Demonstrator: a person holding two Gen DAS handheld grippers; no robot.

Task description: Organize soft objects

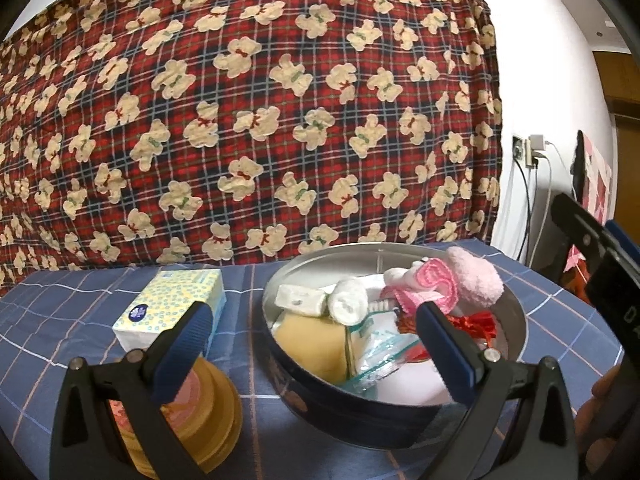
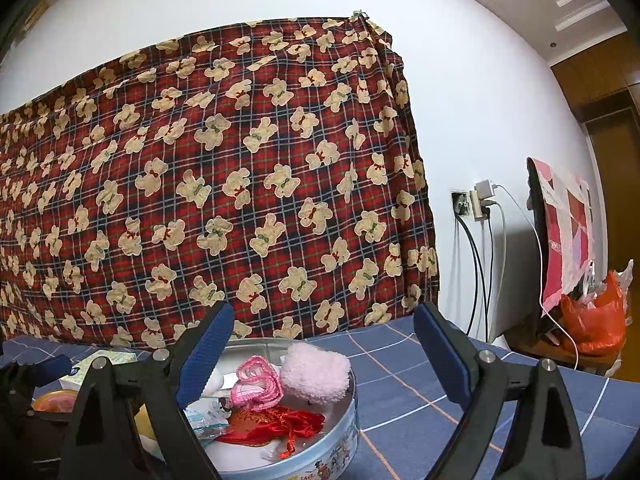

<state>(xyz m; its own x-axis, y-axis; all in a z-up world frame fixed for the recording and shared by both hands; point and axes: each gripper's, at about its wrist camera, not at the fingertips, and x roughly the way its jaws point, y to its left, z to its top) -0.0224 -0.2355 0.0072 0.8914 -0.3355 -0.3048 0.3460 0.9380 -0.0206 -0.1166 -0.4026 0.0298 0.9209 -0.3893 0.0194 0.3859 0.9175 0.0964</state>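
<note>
Round tin [image 1: 516,312]: set on the desk [image 1: 60,320], which is covered with a blue checked cloth; metal wall, printed outside; already well filled.

Contents, as seen from both wrist views: fluffy pink ball [image 1: 474,282] against the far right wall; pink crocheted piece [image 1: 430,286] just beside it; rolled white cloth [image 1: 348,306] near the middle; flat white piece with holes [image 1: 300,300] to its left; yellow sponge-like pad [image 1: 310,350] at the near left; clear zip pouch [image 1: 380,346] beside the pad; red satin pouch [image 2: 276,426] with cord at the near right. By these contents the gathering is judged largely done.

Left outside the tin: tissue pack [image 1: 170,310], dotted yellow and white, lying on the desk just left of the tin; round yellow container [image 1: 208,404] with a pink top, near the left gripper's left finger; whether either belongs to the sorting cannot be told.

Left gripper [image 1: 312,344]: jaws wide apart, nothing held; hung over the near rim of the tin, tilted slightly down.

Right gripper [image 2: 324,354]: jaws wide apart, nothing held; pointed level, the tin partly behind its left finger.

Backdrop: red plaid blanket [image 1: 260,120] with bear print hung behind the desk.

Remaining, as judged: the tissue pack at most to be placed; otherwise little is left.
</note>
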